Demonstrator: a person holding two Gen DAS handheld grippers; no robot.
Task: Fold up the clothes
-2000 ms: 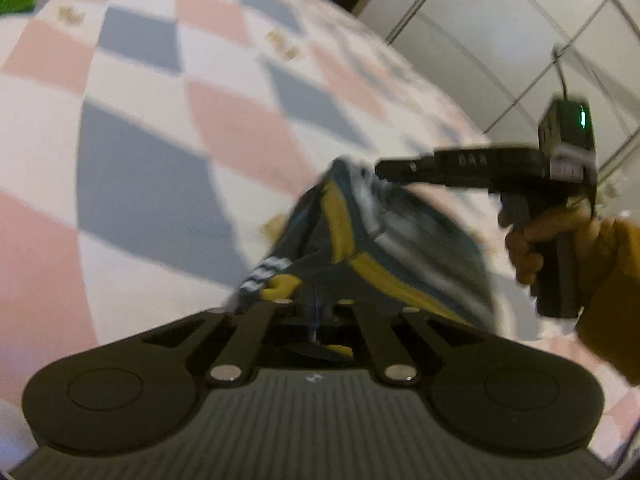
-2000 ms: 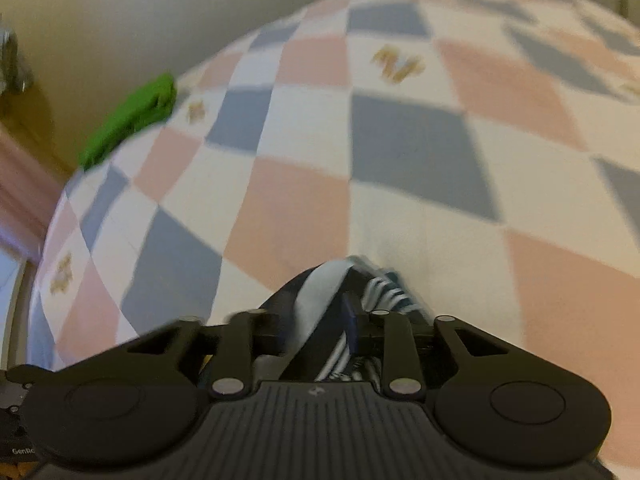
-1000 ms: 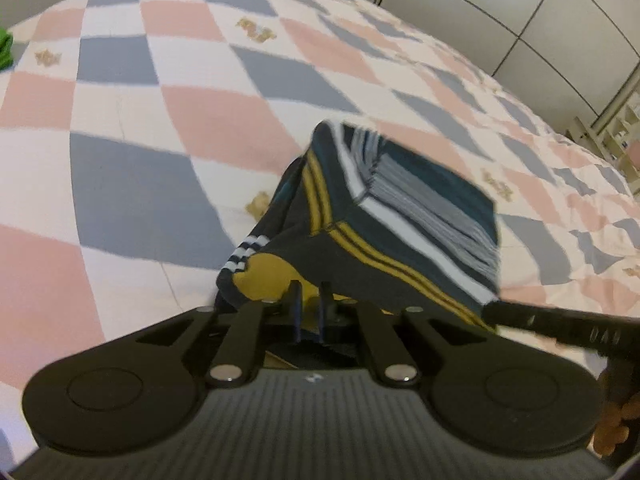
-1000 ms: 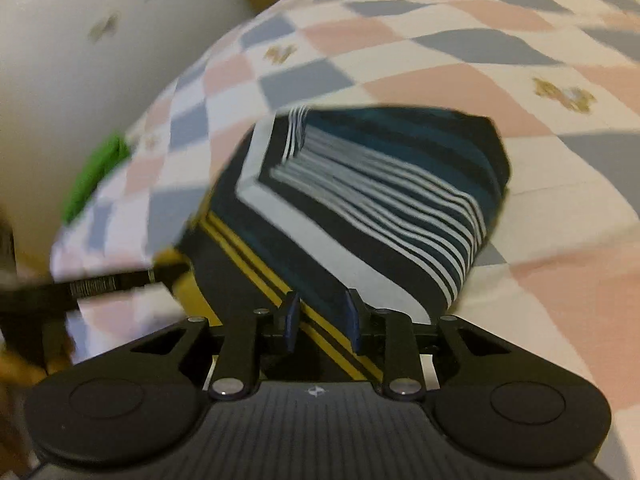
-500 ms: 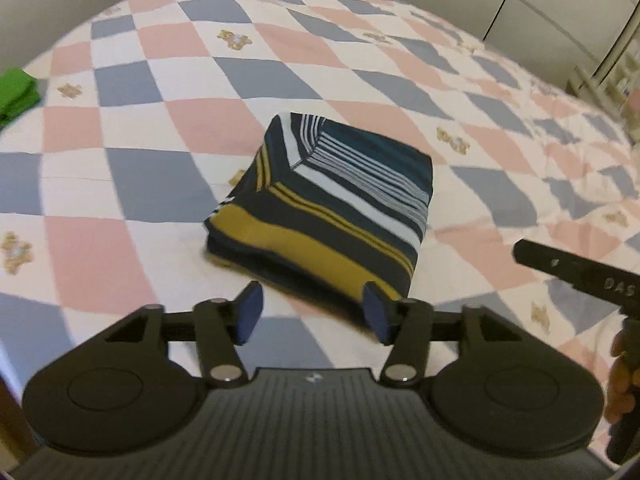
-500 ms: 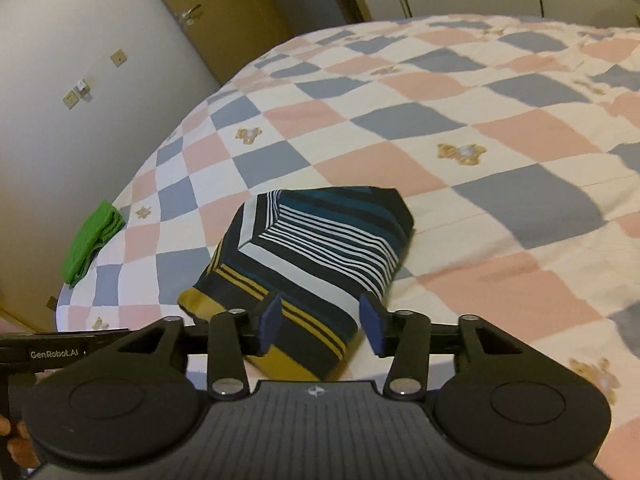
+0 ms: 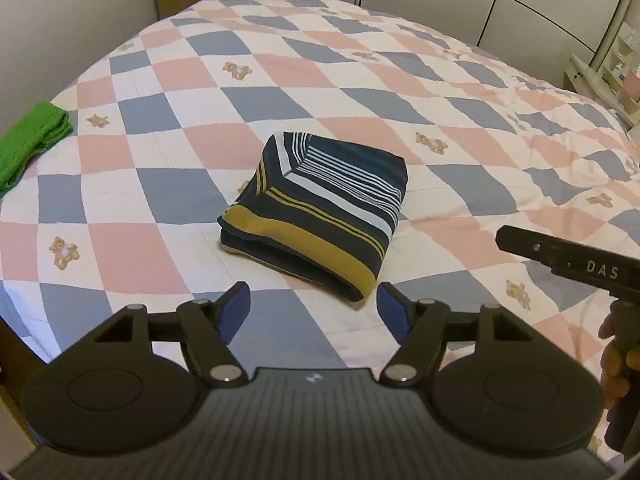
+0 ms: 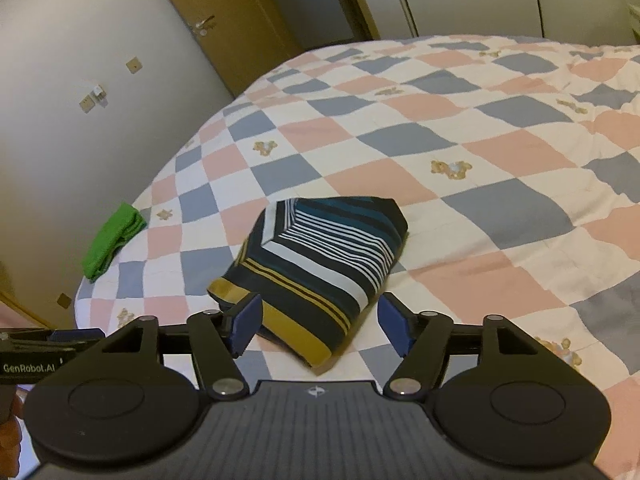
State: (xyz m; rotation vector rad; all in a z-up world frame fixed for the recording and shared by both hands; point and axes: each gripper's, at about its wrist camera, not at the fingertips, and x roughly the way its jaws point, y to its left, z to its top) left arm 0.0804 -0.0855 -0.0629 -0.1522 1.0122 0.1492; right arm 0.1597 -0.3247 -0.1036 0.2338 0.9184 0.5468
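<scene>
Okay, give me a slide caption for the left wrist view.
Left gripper, jaws opening and empty, above a folded striped garment on a checkered quilt.

Folded striped garment [image 8: 320, 264] on checkered quilt [image 8: 500, 152]

Left gripper [image 7: 313, 307] tilts down, jaws opening, nothing between them. Right gripper [image 8: 320, 328] same, opening and empty, on its near right.
</scene>
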